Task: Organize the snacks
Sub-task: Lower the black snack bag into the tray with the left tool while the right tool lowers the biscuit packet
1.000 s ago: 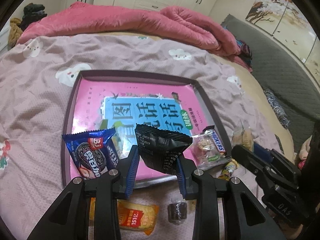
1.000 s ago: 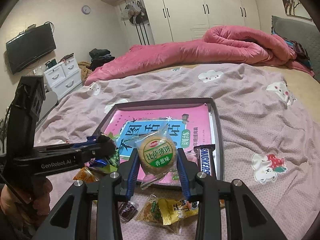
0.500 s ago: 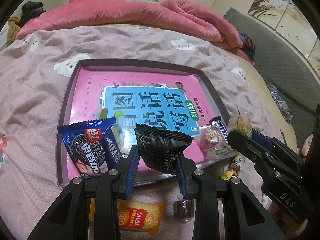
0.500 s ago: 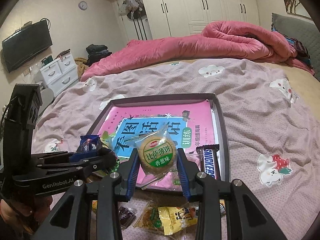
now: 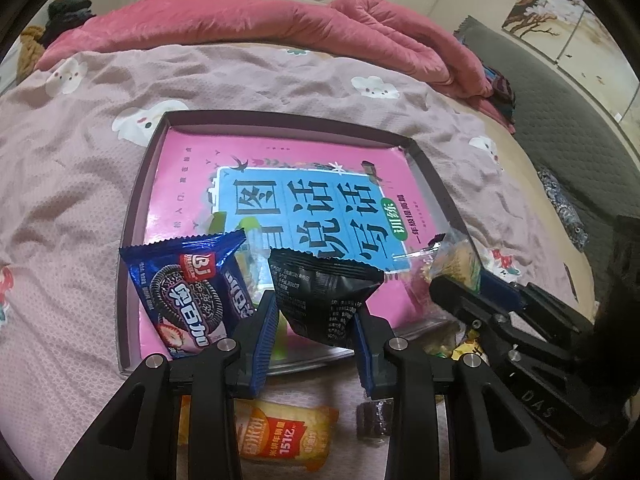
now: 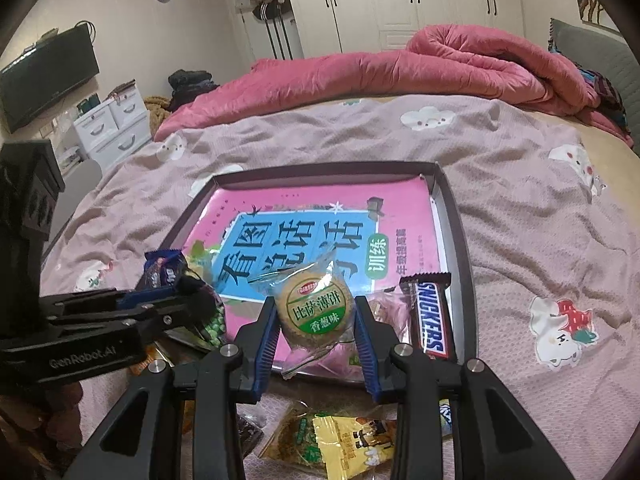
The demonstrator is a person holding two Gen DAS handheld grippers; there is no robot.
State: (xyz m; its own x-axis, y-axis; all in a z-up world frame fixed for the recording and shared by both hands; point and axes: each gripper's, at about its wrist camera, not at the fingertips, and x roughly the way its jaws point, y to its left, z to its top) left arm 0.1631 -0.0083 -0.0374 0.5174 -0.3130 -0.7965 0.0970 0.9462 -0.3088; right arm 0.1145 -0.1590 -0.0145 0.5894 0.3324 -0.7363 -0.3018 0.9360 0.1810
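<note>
We see the left gripper point(image 5: 316, 334) clamped on a black packet point(image 5: 324, 294), its blue pads pressed to both sides, held above the near edge of the tray point(image 5: 132, 216). The right gripper point(image 6: 316, 334) is closed on a round cracker in a clear wrapper point(image 6: 316, 312), also over the tray's near edge.

The tray sits on a pink bedspread point(image 5: 68, 184) with a pink book point(image 5: 256, 168) lying flat inside it.

Left view only: a blue cookie packet point(image 5: 186, 294) at the tray's near left corner, and an orange packet point(image 5: 280, 432) and a small dark candy point(image 5: 374, 420) on the bedspread just near of the tray. The right gripper shows at the right here, but its grip is not readable.

Right view only: a chocolate bar point(image 6: 430, 316) along the tray's right wall, a yellow packet point(image 6: 344, 440) near of the tray, and a green pea bag point(image 6: 212, 320) beside the left gripper's fingers.
</note>
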